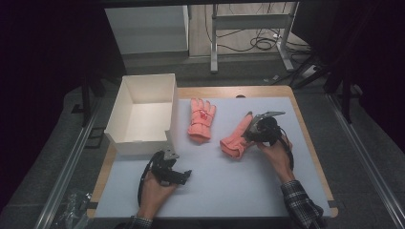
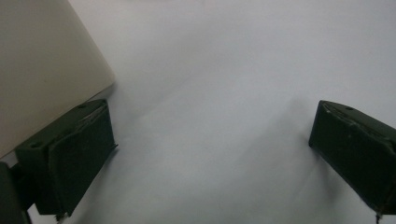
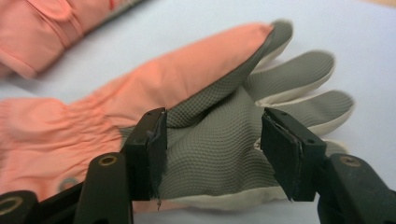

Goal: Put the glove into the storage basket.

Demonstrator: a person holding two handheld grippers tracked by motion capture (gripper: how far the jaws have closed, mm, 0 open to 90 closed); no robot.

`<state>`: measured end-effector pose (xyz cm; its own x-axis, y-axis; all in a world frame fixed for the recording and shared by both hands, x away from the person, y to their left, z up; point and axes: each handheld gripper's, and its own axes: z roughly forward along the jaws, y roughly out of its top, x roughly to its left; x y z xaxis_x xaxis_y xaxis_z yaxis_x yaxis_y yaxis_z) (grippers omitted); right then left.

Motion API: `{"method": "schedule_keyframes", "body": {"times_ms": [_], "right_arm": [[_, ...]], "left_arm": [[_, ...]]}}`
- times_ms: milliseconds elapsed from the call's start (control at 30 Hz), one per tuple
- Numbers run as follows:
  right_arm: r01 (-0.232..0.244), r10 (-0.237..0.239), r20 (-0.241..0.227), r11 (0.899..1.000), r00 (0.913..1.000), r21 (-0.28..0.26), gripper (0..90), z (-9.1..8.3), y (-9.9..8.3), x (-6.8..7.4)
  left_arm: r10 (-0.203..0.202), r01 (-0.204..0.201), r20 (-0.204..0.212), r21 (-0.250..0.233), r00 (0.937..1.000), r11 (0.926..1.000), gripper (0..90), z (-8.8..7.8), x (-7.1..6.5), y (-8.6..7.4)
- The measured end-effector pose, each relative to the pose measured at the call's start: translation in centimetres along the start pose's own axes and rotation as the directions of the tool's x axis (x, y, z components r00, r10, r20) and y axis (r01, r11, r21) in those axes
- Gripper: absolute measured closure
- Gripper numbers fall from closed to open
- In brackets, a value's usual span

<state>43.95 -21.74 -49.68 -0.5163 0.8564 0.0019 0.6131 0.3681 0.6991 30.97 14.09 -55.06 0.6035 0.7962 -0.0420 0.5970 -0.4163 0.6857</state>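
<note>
Two salmon-pink gloves lie on the white mat (image 1: 229, 186). One glove (image 1: 201, 119) rests flat, fingers pointing away, beside the box. The other glove (image 1: 235, 140) lies slanted, its grey palm (image 3: 219, 144) turned up. My right gripper (image 1: 251, 130) hovers over this glove's finger end, and the grey palm shows between the jaws of my right gripper (image 3: 212, 149); the pads do not squeeze it. My left gripper (image 1: 175, 164) rests on the mat near the box's front corner. The jaws of my left gripper (image 2: 212, 144) stand wide apart over bare mat.
An open white cardboard box (image 1: 143, 78) stands at the mat's left rear; its corner (image 2: 42, 70) sits close to one left jaw. The first glove's cuff (image 3: 51, 28) lies just beyond the gripped-at glove. The wooden table edge (image 1: 305, 138) borders the mat.
</note>
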Motion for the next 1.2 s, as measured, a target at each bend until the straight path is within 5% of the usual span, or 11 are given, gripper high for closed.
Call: {"method": "schedule_keyframes", "body": {"times_ms": [333, 667, 933, 1067, 1200], "right_arm": [[0.022, -0.022, 0.029, 1.0, 0.9993, 0.012, 84.2, 1.1, -0.4, 0.8], [-0.015, 0.013, -0.084, 1.0, 0.9964, -0.026, 86.3, -0.2, -0.3, -0.1], [-0.001, -0.007, -0.149, 0.998, 0.9889, -0.056, 86.7, -2.1, 0.3, 0.2], [0.004, -0.017, -0.197, 0.998, 0.9803, -0.066, 86.7, -3.2, 0.5, 0.3], [0.026, -0.041, -0.271, 0.998, 0.9618, -0.059, 86.7, -4.2, 0.4, 0.7]], "left_arm": [[0.0, 0.0, 0.0, 0.0, 1.0, 1.0, 0.2, 0.0, 0.0, 0.0], [0.0, 0.0, -0.001, 0.0, 1.0, 1.0, 0.2, 0.0, 0.0, 0.0], [0.001, -0.001, 0.0, 0.001, 1.0, 1.0, 0.2, 0.0, 0.0, 0.0], [0.001, -0.001, 0.0, 0.001, 1.0, 1.0, 0.2, 0.0, 0.0, 0.0], [-0.002, 0.002, 0.0, -0.003, 1.0, 1.0, 0.2, 0.0, 0.0, 0.0]]}}
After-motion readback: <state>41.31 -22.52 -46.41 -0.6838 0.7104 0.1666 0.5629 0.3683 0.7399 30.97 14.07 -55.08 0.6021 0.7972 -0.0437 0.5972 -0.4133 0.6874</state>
